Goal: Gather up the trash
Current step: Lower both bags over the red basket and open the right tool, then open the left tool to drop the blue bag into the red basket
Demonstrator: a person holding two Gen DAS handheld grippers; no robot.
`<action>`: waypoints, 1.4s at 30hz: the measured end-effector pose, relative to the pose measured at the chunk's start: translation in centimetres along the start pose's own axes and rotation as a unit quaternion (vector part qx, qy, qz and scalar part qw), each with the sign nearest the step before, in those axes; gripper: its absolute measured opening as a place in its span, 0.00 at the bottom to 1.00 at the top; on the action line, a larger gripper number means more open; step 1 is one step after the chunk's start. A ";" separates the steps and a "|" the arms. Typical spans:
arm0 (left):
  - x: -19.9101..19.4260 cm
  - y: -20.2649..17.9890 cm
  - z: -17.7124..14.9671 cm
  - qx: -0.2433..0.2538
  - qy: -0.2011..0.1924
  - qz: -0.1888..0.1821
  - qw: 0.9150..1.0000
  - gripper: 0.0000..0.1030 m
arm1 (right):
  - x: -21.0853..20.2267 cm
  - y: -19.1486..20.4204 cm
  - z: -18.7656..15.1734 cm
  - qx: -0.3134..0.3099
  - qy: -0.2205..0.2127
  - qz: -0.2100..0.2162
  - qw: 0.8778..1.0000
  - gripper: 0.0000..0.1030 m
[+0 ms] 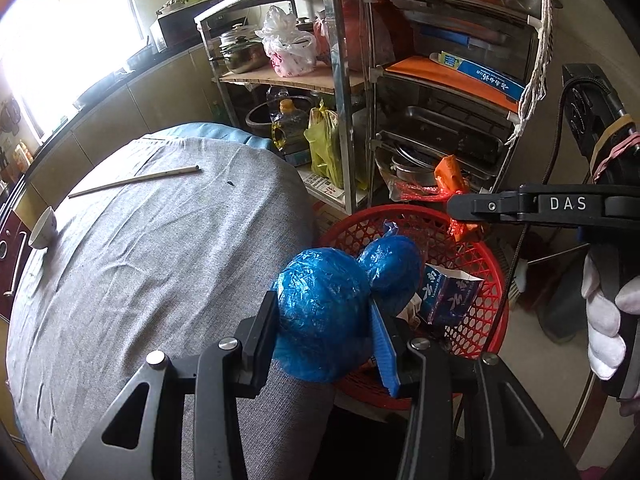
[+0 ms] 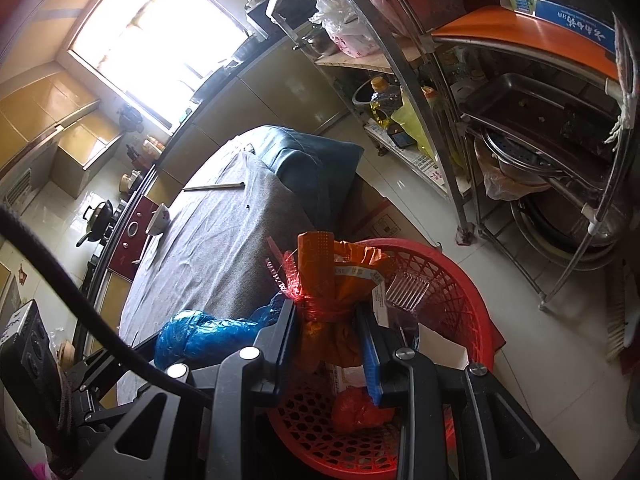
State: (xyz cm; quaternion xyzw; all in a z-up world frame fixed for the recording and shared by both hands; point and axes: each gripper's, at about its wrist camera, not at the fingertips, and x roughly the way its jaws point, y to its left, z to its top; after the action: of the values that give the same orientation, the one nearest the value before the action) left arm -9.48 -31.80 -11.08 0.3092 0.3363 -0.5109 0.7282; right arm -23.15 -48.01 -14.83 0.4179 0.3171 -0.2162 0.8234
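While you held both grippers over the red basket (image 1: 486, 280), the grey-clothed table (image 1: 140, 280) filled the left of the left wrist frame, with a metal rod (image 1: 134, 179) lying across its upper part and a small white cup (image 1: 43, 227) at its far left edge. Low in the centre, your left gripper (image 1: 324, 322) was clamped on a blue plastic bundle (image 1: 324, 304) — its pads pressed against both sides — right at the basket's near rim. To the right, a blue-and-white carton (image 1: 448, 294) lay inside the basket. At the right edge, your gloved hand (image 1: 606, 320) carried the other tool. In the right wrist frame, your right gripper (image 2: 328, 322) pinched an orange packet (image 2: 332, 280) tied with red netting — held upright above the basket. Behind stood a steel rack (image 1: 348, 92).
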 end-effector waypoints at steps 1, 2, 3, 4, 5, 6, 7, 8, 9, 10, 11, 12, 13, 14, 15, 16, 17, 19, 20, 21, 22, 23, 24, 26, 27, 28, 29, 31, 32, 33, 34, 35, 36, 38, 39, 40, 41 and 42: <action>0.0 0.0 0.0 0.000 0.000 0.000 1.000 0.45 | 0.0 -0.1 0.0 0.001 0.001 0.000 1.000 0.31; 0.0 0.0 0.0 0.000 0.001 -0.001 1.000 0.45 | 0.1 -0.1 0.0 0.004 0.003 -0.002 1.000 0.31; 0.0 0.0 0.0 0.000 0.001 -0.001 1.000 0.45 | 0.1 -0.2 0.0 0.008 0.005 -0.002 1.000 0.31; 0.0 0.0 0.0 0.000 0.001 -0.001 1.000 0.45 | 0.1 -0.4 0.1 0.011 0.006 -0.003 1.000 0.31; 0.1 0.0 0.0 0.001 0.002 -0.001 1.000 0.45 | 0.1 -0.5 0.1 0.014 0.006 -0.005 1.000 0.31; 0.1 -0.1 -0.1 0.001 0.003 -0.001 1.000 0.46 | 0.1 -0.7 0.1 0.017 0.006 -0.007 1.000 0.31; 0.1 -0.1 -0.1 0.000 0.004 -0.002 1.000 0.46 | 0.1 -0.9 0.1 0.022 0.008 -0.008 1.000 0.32; 0.1 -0.1 -0.1 0.000 0.004 -0.002 1.000 0.46 | 0.2 -1.0 0.1 0.027 0.010 -0.007 1.000 0.34; 0.2 -0.1 -0.1 0.000 0.005 -0.002 1.000 0.46 | 0.2 -1.1 0.1 0.032 0.011 -0.005 0.999 0.34; 0.2 -0.1 -0.1 -0.001 0.005 -0.003 1.000 0.46 | 0.1 -1.0 0.0 0.034 0.012 -0.004 0.999 0.34; 0.2 -0.1 -0.1 -0.001 0.006 -0.004 1.000 0.46 | 0.1 -1.0 0.0 0.033 0.012 -0.005 0.999 0.34; 0.2 0.0 -0.1 -0.002 0.007 -0.004 1.000 0.48 | 0.1 -0.9 0.0 0.031 0.012 -0.007 0.999 0.34; 0.2 0.0 -0.1 -0.003 0.007 -0.005 1.000 0.49 | 0.1 -0.9 0.0 0.031 0.012 -0.007 0.999 0.34; 0.2 0.1 -0.1 -0.004 0.007 -0.005 1.000 0.51 | 0.1 -0.9 0.0 0.032 0.011 -0.006 0.999 0.34; 0.2 0.1 -0.1 -0.005 0.007 -0.006 1.000 0.52 | 0.1 -1.0 0.0 0.032 0.011 -0.005 0.999 0.34; 0.2 0.2 -0.2 -0.005 0.006 -0.006 1.000 0.53 | 0.1 -1.0 0.0 0.033 0.010 -0.005 0.999 0.34; 0.2 0.2 -0.2 -0.006 0.006 -0.006 1.000 0.53 | 0.0 -0.9 0.0 0.033 0.009 -0.006 0.999 0.34; 0.2 0.3 -0.2 -0.009 0.007 -0.007 1.000 0.54 | 0.0 -0.9 0.0 0.033 0.008 -0.006 0.999 0.34; 0.2 0.4 -0.2 -0.011 0.006 -0.007 1.000 0.55 | 0.0 -0.8 0.0 0.033 0.008 -0.007 0.999 0.34; 0.1 0.5 -0.2 -0.014 0.006 -0.007 1.000 0.57 | 0.0 -0.8 0.0 0.032 0.008 -0.008 0.999 0.34; 0.1 0.6 -0.2 -0.016 0.006 -0.007 1.000 0.58 | 0.0 -0.7 0.0 0.030 0.008 -0.008 0.999 0.34; 0.1 0.8 -0.2 -0.019 0.005 -0.007 1.000 0.58 | 0.0 -0.6 0.0 0.029 0.008 -0.008 1.000 0.34; 0.0 1.0 -0.2 -0.021 0.004 -0.007 1.000 0.58 | 0.0 -0.4 0.0 0.026 0.009 -0.008 1.000 0.34; -0.1 1.2 -0.3 -0.025 0.002 -0.005 1.000 0.59 | 0.0 -0.1 0.1 0.023 0.010 -0.009 1.000 0.34; -0.2 1.3 -0.3 -0.026 0.001 -0.003 1.000 0.60 | 0.1 0.1 0.1 0.020 0.010 -0.009 1.000 0.34; -0.3 1.5 -0.4 -0.028 0.000 -0.001 1.000 0.60 | 0.1 0.2 0.1 0.019 0.010 -0.009 1.000 0.34; -0.5 1.7 -0.4 -0.031 -0.002 0.000 1.000 0.61 | 0.1 0.5 0.1 0.016 0.010 -0.009 1.000 0.34; -0.7 2.1 -0.5 -0.036 -0.005 0.005 0.999 0.63 | 0.0 1.1 0.0 0.009 0.010 -0.009 1.000 0.34; -0.9 2.4 -0.6 -0.039 -0.007 0.007 0.999 0.64 | 0.0 1.5 0.0 0.005 0.009 -0.010 1.000 0.34; -1.1 2.6 -0.6 -0.041 -0.009 0.009 0.999 0.64 | 0.0 1.8 0.0 0.002 0.009 -0.010 1.000 0.34; -1.2 2.7 -0.7 -0.042 -0.011 0.011 0.999 0.64 | 0.0 2.2 0.0 -0.002 0.009 -0.011 1.000 0.34; -1.5 2.9 -0.8 -0.042 -0.013 0.016 0.999 0.64 | -0.1 2.5 -0.1 -0.006 0.008 -0.012 1.000 0.34; -1.7 3.0 -0.8 -0.042 -0.015 0.019 0.999 0.65 | -0.1 2.9 -0.1 -0.011 0.006 -0.013 1.000 0.34; -2.3 3.5 -1.0 -0.042 -0.023 0.027 0.998 0.67 | -0.2 3.5 -0.1 -0.020 0.005 -0.016 1.000 0.34; -2.6 3.7 -1.2 -0.044 -0.028 0.031 0.998 0.69 | -0.3 3.9 -0.2 -0.026 0.004 -0.018 0.999 0.34; -2.9 4.0 -1.3 -0.046 -0.032 0.032 0.998 0.69 | -0.3 4.3 -0.2 -0.030 0.003 -0.020 0.999 0.34; -3.2 4.3 -1.4 -0.050 -0.035 0.035 0.998 0.70 | -0.3 4.7 -0.3 -0.034 0.003 -0.021 0.999 0.34; -3.5 4.6 -1.5 -0.054 -0.039 0.037 0.997 0.70 | -0.3 5.0 -0.4 -0.038 0.003 -0.021 0.999 0.34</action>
State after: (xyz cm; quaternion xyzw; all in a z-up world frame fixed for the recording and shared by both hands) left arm -6.22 -27.40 -8.67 0.2619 0.3231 -0.4766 0.7745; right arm -20.36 -44.89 -12.02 0.3799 0.3368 -0.2200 0.8330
